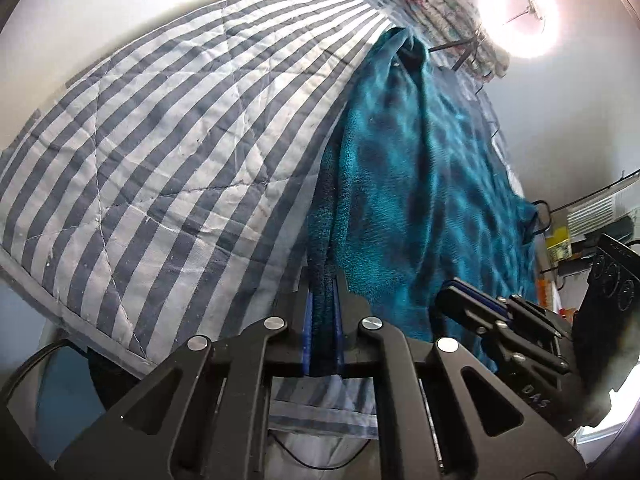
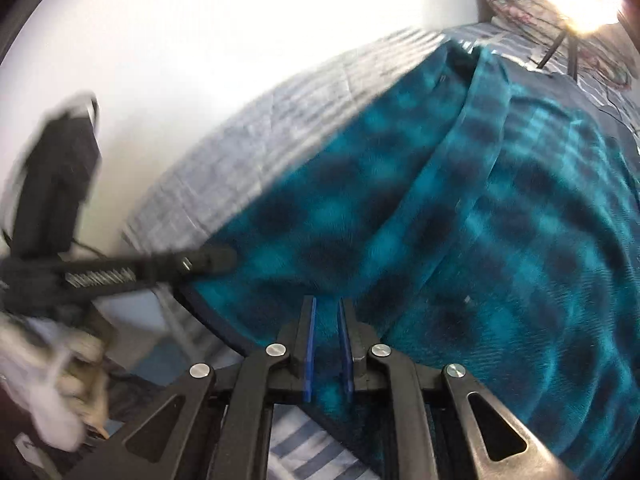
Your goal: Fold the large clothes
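A teal and dark-blue checked fleece garment (image 1: 420, 168) lies spread along the right side of a striped bed. In the left wrist view my left gripper (image 1: 323, 296) is shut on the garment's near edge, with a thick fold of fleece squeezed between the blue pads. My right gripper (image 1: 480, 304) shows there at the lower right, resting on the same fleece. The right wrist view shows the garment (image 2: 460, 220) filling most of the frame. My right gripper (image 2: 326, 312) is shut on its near hem. The left gripper (image 2: 212, 260) reaches in from the left and grips the hem nearby.
A grey-and-white striped quilt (image 1: 160, 152) covers the bed (image 2: 240, 152). A floral bundle (image 1: 444, 16) and a dark stand (image 1: 460, 46) sit at the far end under a bright lamp (image 1: 520, 16). Shelves with clutter (image 1: 592, 220) stand on the right. A white wall (image 2: 200, 40) runs behind.
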The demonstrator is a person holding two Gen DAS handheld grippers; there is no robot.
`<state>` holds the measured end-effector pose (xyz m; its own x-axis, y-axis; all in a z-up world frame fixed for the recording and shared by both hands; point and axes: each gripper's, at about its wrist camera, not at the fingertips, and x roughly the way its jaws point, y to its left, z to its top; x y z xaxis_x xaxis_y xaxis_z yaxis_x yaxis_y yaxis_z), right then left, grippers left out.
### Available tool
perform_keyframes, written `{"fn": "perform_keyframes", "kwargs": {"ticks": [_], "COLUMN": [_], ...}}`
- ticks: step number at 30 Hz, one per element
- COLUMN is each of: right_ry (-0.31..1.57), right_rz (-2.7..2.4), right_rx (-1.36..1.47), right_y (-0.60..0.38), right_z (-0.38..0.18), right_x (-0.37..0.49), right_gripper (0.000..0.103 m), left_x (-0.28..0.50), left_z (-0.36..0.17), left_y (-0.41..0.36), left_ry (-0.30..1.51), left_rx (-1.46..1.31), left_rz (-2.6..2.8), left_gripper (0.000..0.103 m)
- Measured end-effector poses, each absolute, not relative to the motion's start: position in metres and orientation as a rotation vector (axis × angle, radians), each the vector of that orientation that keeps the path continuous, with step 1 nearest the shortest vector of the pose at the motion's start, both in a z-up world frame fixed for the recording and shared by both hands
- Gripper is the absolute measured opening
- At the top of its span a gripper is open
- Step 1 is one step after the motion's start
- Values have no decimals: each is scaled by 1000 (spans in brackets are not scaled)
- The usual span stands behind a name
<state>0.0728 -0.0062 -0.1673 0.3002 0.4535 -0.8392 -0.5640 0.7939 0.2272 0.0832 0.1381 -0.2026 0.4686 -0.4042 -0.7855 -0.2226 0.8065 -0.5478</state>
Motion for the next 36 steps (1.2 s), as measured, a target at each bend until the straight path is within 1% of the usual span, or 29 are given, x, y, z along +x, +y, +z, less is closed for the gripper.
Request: {"fn": "perform_keyframes", "kwargs": {"ticks": [4, 8, 9, 11, 12, 13, 16, 21, 23, 25, 26, 28, 30, 36], "right_ry": [1102, 1195, 1186, 1187, 1187, 1174, 1109, 1081, 1089, 1114, 1122, 1143, 1156, 1183], "right_rz": [713, 706, 702, 704, 712, 717, 680, 611, 606, 610, 598, 576, 545, 417], "right_rx": [-135, -213, -243, -251, -218, -183, -132, -58, -26, 13, 30, 48, 53, -21], "right_y": [-2, 11, 14, 15, 11, 7, -6, -14, -8, -2, 4, 20, 33, 61], "right_z": [-171, -205, -209, -203, -198, -191, -169, -153, -147, -146, -147, -148, -153, -167], "right_x": [64, 52, 49, 49, 51, 55, 72, 119, 144, 166, 179, 197, 220, 270], "right_gripper": [13, 13, 13, 13, 17, 30, 45, 46, 48, 55, 56, 64, 67, 67], "left_x": [85, 80, 80, 78, 78, 77, 77, 75, 76, 77, 77, 78, 79, 85], "left_z": [-201, -199, -199, -196, -193, -192, -188, -175, -170, -165, -163, -160, -159, -154], "left_y": [141, 142, 140, 137, 136, 136, 133, 119, 112, 105, 101, 93, 86, 74], "left_ry": [1090, 1087, 1089, 1078, 1070, 1066, 1054, 1022, 1009, 999, 995, 987, 986, 981], "left_rx": [-679, -671, -664, -635, -633, -634, -625, -571, -545, -526, -512, -479, -468, -459], "left_rz": [-130, -142, -143, -132, -132, -136, -138, -161, -167, -179, -184, -188, -203, -235], "left_gripper": [6, 5, 5, 5, 5, 5, 5, 5, 5, 5, 5, 5, 5, 5]}}
